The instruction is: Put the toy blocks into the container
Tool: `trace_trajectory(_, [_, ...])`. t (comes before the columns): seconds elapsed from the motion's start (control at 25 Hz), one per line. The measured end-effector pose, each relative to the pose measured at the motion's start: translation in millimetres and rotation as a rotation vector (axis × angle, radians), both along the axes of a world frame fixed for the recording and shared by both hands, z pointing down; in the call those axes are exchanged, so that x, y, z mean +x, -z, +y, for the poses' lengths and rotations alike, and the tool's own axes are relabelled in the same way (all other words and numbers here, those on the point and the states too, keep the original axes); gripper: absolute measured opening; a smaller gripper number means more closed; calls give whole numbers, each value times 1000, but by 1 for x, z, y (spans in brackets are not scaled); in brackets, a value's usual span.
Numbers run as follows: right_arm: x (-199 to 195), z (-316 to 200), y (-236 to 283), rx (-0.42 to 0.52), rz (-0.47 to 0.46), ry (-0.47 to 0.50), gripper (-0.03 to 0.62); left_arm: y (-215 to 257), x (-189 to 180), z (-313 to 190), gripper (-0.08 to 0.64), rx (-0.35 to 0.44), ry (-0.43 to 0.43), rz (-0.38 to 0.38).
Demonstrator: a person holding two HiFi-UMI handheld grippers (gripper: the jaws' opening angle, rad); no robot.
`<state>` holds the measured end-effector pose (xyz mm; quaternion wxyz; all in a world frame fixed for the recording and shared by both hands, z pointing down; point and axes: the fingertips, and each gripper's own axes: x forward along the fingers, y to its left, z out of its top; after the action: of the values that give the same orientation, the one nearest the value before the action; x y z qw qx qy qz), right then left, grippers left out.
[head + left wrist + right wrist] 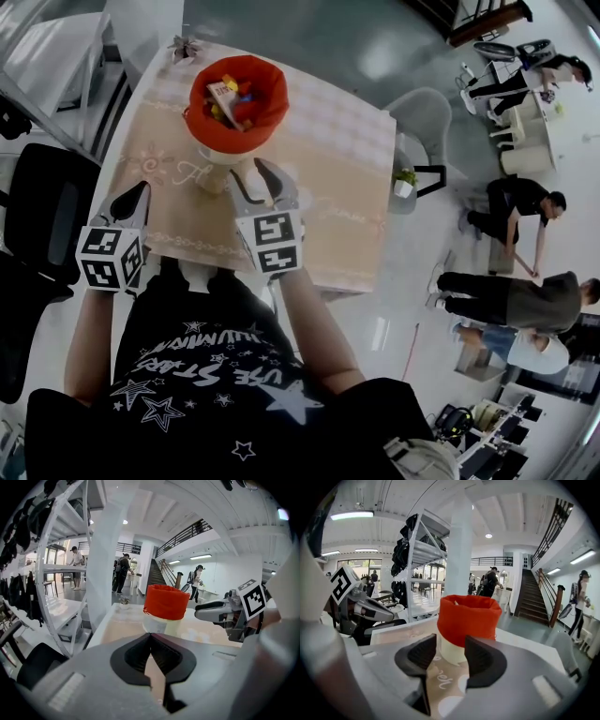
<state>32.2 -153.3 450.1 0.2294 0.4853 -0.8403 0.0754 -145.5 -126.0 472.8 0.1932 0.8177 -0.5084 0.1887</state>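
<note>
Far-left part of tabletop (319, 159): red-rimmed container (199, 117), upright, w/ toy blocks (228, 94) inside. Left tool (134, 199) at tabletop's left edge, well short of container; tips pressed together, nothing pinched. Right tool (251, 178) near container base, not touching; spread, nothing btwn. Container straight ahead in both gripper views, beyond the tips.

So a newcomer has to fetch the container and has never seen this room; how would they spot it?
Go to the table with the beige patterned top. Toward the side away from the person stands the container: a soft tub, cream below, bright red rolled top, coloured toy blocks inside. It is the only red thing on that table.
</note>
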Motion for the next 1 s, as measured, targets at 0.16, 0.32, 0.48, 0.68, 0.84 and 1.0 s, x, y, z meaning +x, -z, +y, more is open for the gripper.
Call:
trace_trajectory(0.16, [-11,9,-30,-80,22,51,192,-5,-5,4,8,-16,18,0])
trace_trajectory(0.32, [-20,17,-56,-152,48,96,192,-10,-8,7,8,-28,26,-2])
trace_trajectory(0.48, [-27,21,-79,-224,80,145,192,-14,-11,9,8,-41,31,-4])
trace_trajectory(0.68, [-36,26,-99,-279,116,197,192,-20,-15,13,8,-56,36,-8])
trace_trajectory(0.84, [-38,22,-110,-295,154,216,193,-25,-21,11,8,-66,48,-8])
trace_trajectory(1.0, [-39,20,-121,-317,202,238,193,-29,-25,12,8,-78,60,-7])
